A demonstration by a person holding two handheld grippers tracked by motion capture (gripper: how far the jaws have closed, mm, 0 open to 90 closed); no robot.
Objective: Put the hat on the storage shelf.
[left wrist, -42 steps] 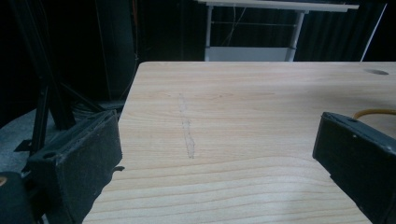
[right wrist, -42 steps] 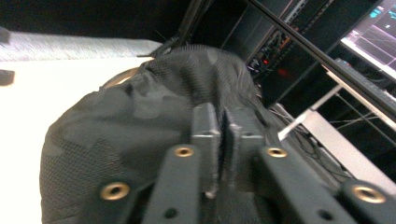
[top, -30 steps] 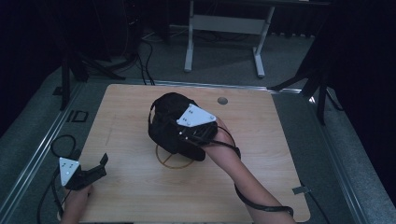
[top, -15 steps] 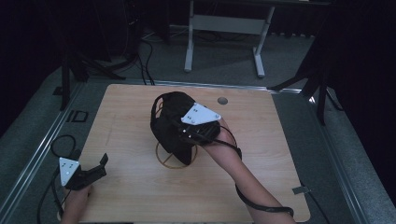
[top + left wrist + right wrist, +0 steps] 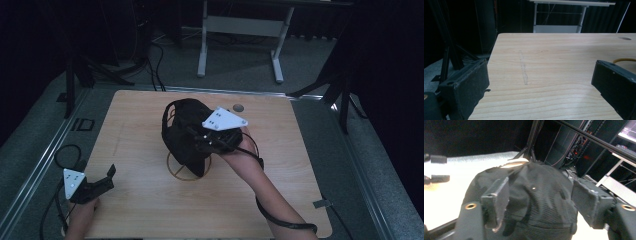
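Dark curtains ring my pale wooden desk (image 5: 140,210). At frame centre a black mesh cap (image 5: 182,132) sits on a wire stand (image 5: 185,172): light, soft, best pinched at the crown. My right tool (image 5: 197,140) has just been opening; its jaws flank the cap without pressing. My left tool (image 5: 107,175), lower left, gapes empty as before.

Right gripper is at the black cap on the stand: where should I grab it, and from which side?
Grip the black cap by the mesh crown, probably coming from the side the right gripper already faces. Its jaws have just been opening and now straddle the rounded crown without pressing. The cap sits draped on a wire stand, so a light pinch of loose fabric should do.
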